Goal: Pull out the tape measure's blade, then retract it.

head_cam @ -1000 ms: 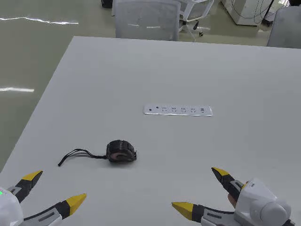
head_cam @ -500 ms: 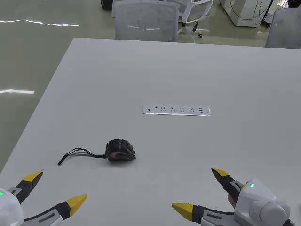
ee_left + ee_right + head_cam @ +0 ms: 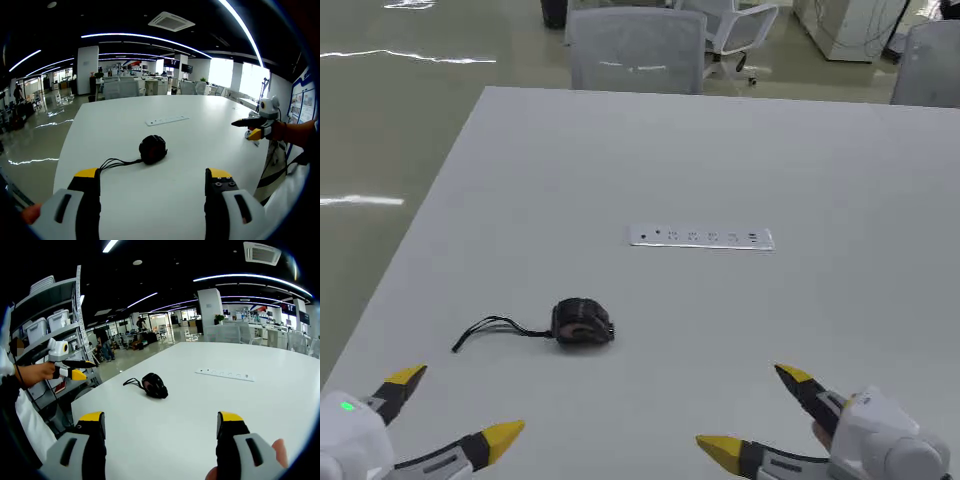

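While both grippers sit at the bottom edge of the head view, the tape lies on the white table just left of centre and below the middle, well apart from both. Its black strap trails off to the left, flat on the tabletop. Left gripper is in the lower left corner, jaws spread wide, yellow tips apart, nothing between them. Right gripper is at lower right, also spread wide and empty. Power strip lies at frame centre, above and to the right of the tape, clear of it. Grey chairs stand past the far table edge at the top. Left gripper view: the tape sits dead centre, just above the gap between the two yellow tips, strap running down-left toward the left jaw; the strip is further up. The right gripper shows at mid right, held by a hand above the table edge. Right gripper view: the tape is left of centre, above the jaw gap, strap pointing left; the left gripper shows at the left edge, held up off the table.
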The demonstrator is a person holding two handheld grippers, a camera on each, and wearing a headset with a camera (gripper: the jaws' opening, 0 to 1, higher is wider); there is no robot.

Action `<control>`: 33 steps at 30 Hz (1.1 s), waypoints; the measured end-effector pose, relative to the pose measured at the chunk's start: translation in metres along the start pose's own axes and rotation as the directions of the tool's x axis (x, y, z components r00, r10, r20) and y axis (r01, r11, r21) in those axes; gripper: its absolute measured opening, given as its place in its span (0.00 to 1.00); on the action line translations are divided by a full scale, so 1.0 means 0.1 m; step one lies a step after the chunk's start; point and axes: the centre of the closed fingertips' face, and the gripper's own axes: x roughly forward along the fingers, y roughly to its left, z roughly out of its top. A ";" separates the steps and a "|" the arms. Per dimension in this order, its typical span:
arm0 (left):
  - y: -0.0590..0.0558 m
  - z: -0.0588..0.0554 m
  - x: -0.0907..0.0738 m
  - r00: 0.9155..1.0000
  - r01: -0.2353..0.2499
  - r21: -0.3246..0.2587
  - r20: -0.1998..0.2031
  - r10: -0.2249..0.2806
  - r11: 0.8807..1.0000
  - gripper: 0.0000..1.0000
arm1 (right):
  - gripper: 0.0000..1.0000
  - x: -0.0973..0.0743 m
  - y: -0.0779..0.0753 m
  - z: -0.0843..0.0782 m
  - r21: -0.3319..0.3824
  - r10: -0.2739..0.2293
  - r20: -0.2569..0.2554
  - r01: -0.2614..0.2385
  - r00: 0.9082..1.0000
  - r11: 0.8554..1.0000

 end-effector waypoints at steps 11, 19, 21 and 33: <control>-0.08 -0.04 0.01 0.999 0.051 -0.025 -0.001 -0.051 0.998 0.82 | 0.95 -0.02 0.02 -0.01 0.008 -0.007 -0.007 0.007 1.000 1.000; -0.09 -0.02 0.00 0.997 0.075 -0.072 0.028 -0.073 0.995 0.78 | 0.95 -0.01 0.04 0.04 0.001 -0.011 -0.001 0.011 1.000 1.000; -0.07 0.00 0.00 0.996 0.081 -0.091 0.042 -0.077 0.993 0.77 | 0.95 -0.01 0.04 0.03 0.001 -0.013 -0.004 0.013 1.000 1.000; -0.01 -0.05 0.00 0.998 0.061 -0.106 0.010 -0.061 0.993 0.70 | 0.96 -0.02 -0.01 0.00 0.012 -0.027 -0.004 0.027 1.000 1.000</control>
